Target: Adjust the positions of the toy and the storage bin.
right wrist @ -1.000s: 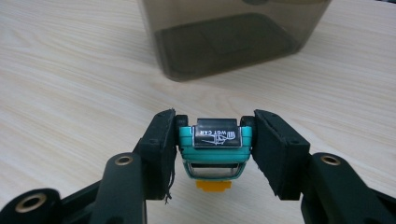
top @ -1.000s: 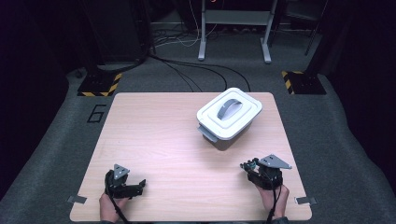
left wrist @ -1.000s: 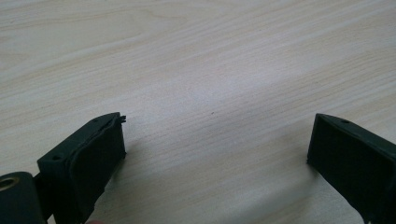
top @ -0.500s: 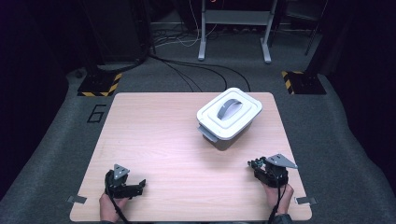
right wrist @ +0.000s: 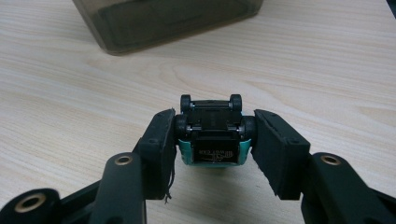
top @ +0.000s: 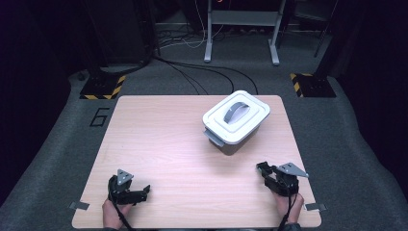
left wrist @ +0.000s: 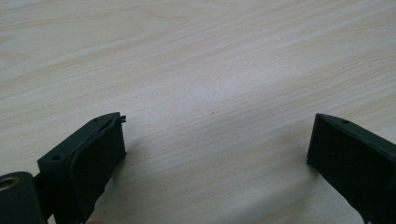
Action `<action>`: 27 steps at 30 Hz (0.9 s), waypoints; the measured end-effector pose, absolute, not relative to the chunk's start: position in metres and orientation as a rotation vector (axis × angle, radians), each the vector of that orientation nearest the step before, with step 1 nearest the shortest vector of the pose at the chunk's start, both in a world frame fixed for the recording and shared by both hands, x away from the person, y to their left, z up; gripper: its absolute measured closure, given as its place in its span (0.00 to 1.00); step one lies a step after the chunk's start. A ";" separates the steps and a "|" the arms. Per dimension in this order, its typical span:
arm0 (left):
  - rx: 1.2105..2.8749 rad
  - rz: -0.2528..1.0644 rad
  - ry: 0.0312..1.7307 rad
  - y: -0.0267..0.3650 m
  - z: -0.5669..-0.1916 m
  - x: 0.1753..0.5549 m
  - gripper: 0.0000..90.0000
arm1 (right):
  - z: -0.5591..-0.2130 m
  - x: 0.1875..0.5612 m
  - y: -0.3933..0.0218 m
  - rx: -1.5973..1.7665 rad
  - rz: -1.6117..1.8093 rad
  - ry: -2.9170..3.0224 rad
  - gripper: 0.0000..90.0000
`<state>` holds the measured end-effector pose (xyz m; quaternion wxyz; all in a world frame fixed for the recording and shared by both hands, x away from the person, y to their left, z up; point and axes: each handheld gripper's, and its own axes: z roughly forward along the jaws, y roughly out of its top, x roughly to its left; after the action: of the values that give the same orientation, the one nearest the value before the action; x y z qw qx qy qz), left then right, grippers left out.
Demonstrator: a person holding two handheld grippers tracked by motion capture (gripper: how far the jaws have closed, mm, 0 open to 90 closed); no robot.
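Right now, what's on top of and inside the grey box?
A white lid with a grey handle sits on the grey box, covering it. The contents cannot be seen. In the right gripper view its dark wall is too murky to show anything inside.

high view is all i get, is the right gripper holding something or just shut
Observer: The right gripper is shut on a small toy car, teal body, wheels up.
Operator: what's ahead of it
Observer: The dark wall of the container, standing on the table just beyond the car.
Operator: and the left one
Observer: The left gripper is open, jaws wide apart, bare wood between them.
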<state>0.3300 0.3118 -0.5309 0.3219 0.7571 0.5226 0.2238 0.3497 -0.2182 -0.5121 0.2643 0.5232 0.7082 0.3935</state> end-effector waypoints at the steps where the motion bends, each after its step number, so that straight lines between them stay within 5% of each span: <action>1: 1.987 0.588 1.373 0.312 -0.531 0.330 0.04 | -0.512 0.350 -0.219 1.415 1.062 1.911 0.55; 8: 1.988 0.588 1.372 0.312 -0.531 0.330 0.04 | -0.512 0.350 -0.220 1.427 1.075 1.910 0.54; 10: 1.988 0.588 1.372 0.312 -0.531 0.330 0.04 | -0.512 0.348 -0.220 1.437 1.066 1.871 0.31; 19: 1.988 0.588 1.372 0.312 -0.531 0.330 0.04 | -0.510 0.346 -0.233 1.483 1.064 1.925 0.01; 27: 1.969 0.593 1.375 0.311 -0.532 0.330 0.04 | -0.520 0.346 -0.251 1.533 1.007 1.998 0.00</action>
<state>0.3302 0.3109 -0.5317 0.3275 0.7521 0.5252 0.2264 0.3463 -0.2505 -0.5205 0.2129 0.5523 0.7198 0.3626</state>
